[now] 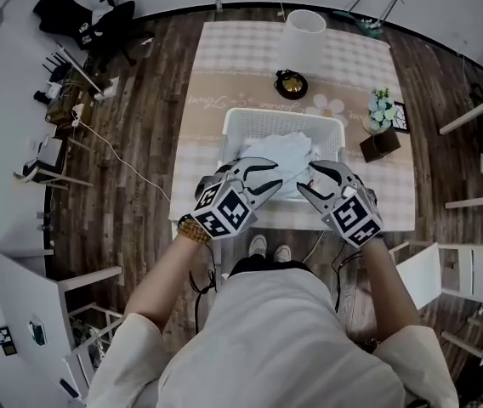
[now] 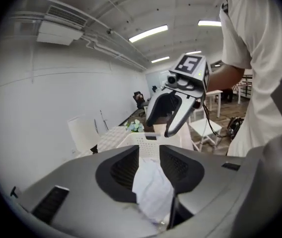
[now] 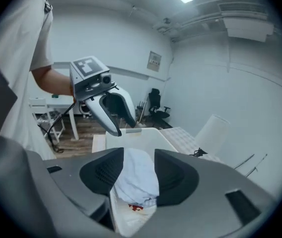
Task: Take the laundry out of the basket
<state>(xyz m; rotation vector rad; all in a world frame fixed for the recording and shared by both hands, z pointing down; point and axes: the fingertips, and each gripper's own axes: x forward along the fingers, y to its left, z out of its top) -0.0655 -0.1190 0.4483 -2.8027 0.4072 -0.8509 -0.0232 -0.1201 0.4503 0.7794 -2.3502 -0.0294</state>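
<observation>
A checked tablecloth (image 1: 224, 66) carries a white lampshade (image 1: 301, 36), a round black dish (image 1: 291, 84) just beside it, a small flower bouquet (image 1: 382, 109) and a dark box (image 1: 380, 145). A black office chair (image 1: 105, 24) stands well apart on the wood floor (image 1: 139, 143).

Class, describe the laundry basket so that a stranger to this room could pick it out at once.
Find the long table with the checked cloth on the wooden floor. At its near end sits the basket: a white rectangular tub with perforated walls, holding crumpled white laundry, unlike the plain lampshade and the flowers farther along.
</observation>
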